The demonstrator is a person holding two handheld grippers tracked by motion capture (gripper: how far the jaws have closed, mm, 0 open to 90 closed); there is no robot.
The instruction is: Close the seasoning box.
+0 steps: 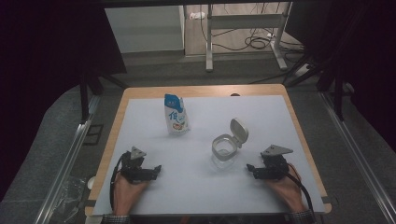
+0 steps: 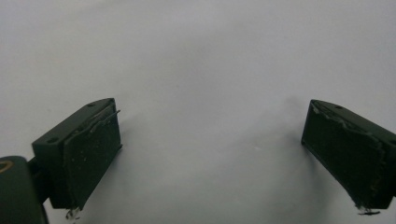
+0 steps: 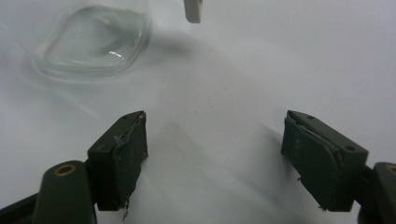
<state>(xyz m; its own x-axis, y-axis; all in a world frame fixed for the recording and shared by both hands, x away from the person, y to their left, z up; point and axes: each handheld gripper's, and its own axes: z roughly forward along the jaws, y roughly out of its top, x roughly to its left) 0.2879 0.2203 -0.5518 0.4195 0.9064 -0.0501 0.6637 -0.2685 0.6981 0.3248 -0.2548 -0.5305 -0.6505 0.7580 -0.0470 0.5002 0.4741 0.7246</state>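
Both tools rested apart and empty on the white table [image 1: 196, 186]: the left tool [image 1: 158, 168], and the right tool [image 1: 249, 168] near what looked like a clear glass jar with its hinged lid open [image 1: 225, 147].

One worktop [image 1: 140, 91] carries one white mat [image 1: 196, 186]. On the mat stand one milk carton [image 1: 176, 115] and one clear glass jar [image 1: 225, 148] with one open lid [image 1: 239, 130]. Two hand-held grippers are there: the left hand-held gripper [image 1: 158, 169] and the right hand-held gripper [image 1: 251, 169].
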